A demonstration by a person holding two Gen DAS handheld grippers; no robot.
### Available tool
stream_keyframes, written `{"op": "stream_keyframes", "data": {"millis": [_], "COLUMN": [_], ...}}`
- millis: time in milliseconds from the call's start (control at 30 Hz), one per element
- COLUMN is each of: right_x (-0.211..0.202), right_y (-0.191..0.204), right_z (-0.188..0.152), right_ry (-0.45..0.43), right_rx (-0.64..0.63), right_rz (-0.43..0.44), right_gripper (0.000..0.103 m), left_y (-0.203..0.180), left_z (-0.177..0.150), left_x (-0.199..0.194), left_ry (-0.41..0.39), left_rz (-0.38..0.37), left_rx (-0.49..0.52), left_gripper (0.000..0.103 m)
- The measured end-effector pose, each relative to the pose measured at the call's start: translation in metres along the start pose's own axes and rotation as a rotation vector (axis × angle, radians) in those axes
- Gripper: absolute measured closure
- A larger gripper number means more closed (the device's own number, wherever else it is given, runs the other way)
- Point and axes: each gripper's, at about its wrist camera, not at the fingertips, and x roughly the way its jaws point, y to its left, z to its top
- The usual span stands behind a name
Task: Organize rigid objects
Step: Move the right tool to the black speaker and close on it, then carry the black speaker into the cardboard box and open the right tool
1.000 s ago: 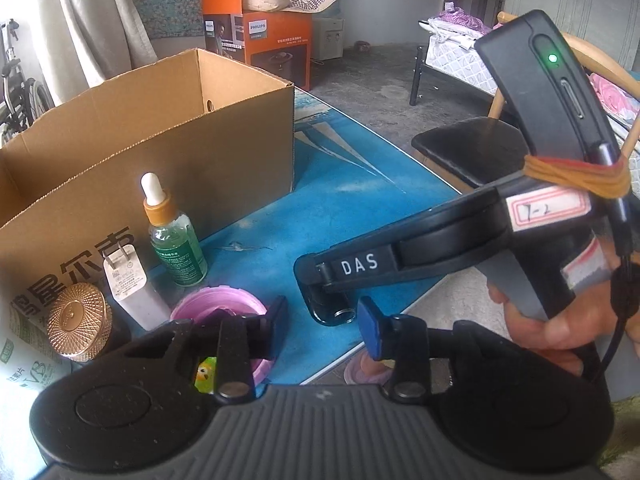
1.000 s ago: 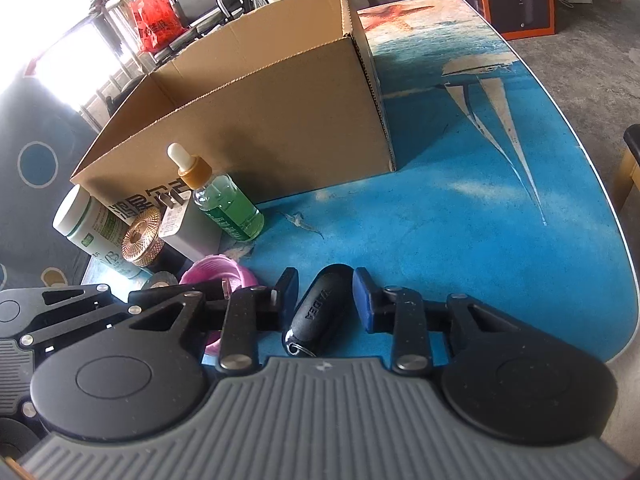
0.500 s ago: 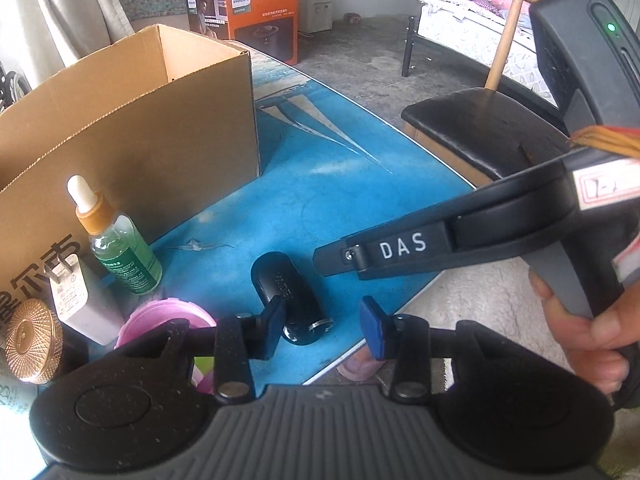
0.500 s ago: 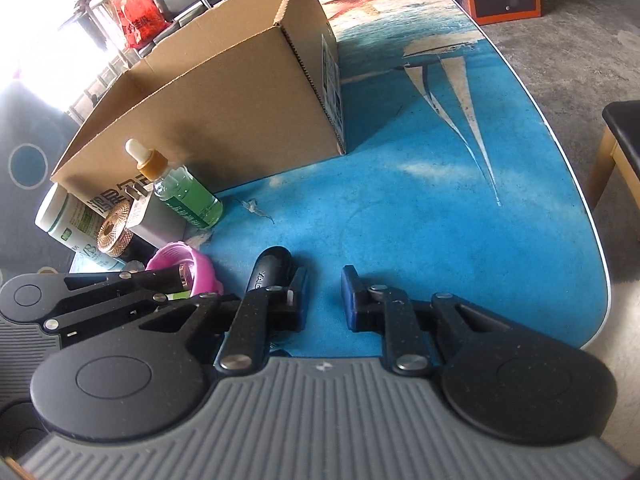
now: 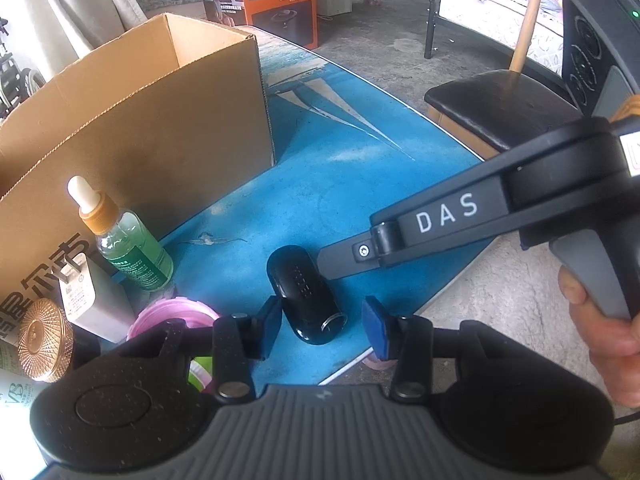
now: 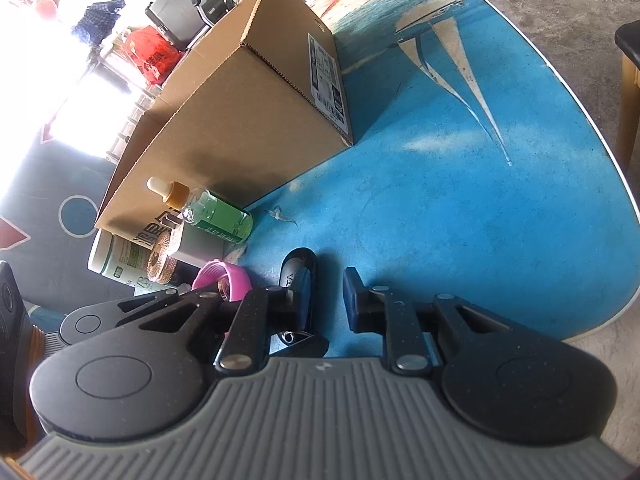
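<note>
Only the left wrist view shows the right tool from outside: a long black arm lettered "DAS" reaching in from the right, with the right hand [image 5: 600, 320] wrapped around its grey grip. That view also shows the whole black case [image 5: 306, 294], a glossy rounded capsule lying on the blue worktop [image 5: 360, 168] near its front edge. In the right wrist view the same black case is half hidden behind that tool's left finger, so only its upper end shows.

The left tool [image 5: 322, 326] hovers low over the worktop with its 2 blue-padded fingers spread; the case lies between them, close to the left pad, but contact cannot be judged. The right tool [image 6: 326, 298] is tilted, its fingers parted with nothing pinched, and the case sits just outside the left one.

Left of the case stands a cluster: a clear dropper bottle [image 5: 124, 240] of green liquid with a tan collar, a white charger plug [image 5: 88, 300], a ribbed gold lid [image 5: 44, 338] and a pink round container [image 5: 172, 316]. Behind them is an open corrugated cardboard box [image 5: 160, 128].
</note>
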Motion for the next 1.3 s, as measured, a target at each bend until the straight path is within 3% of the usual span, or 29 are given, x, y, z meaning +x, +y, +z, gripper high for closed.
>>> {"op": "stream_keyframes", "data": {"millis": [533,867,1067,1300], "right_x": [0.006,0.016,-0.005,-0.045], "right_y": [-0.011,-0.004,0.015,0.081], "right_z": [0.002,0.008,0.008,0.022], "right_ry": [0.001,-0.021,-0.066,-0.153], "right_rx": [0.08,0.054,0.014,-0.135], "right_rz": [0.084,0.052,0.044,0.092], "right_gripper": [0.084,0.088,0.088,0.088], "left_y": [0.001,0.005,0.004,0.027], "left_z": [0.004,0.006,0.006,0.015], "left_x": [0.013,0.013,-0.014,-0.092], "left_ry": [-0.036,-0.057,-0.132,-0.304], "left_rz": [-0.047,-0.033,-0.029,0.047], "left_rx": [0.003,0.003,0.01,-0.025], "left_gripper": [0.063,0.068,0.068,0.068]}}
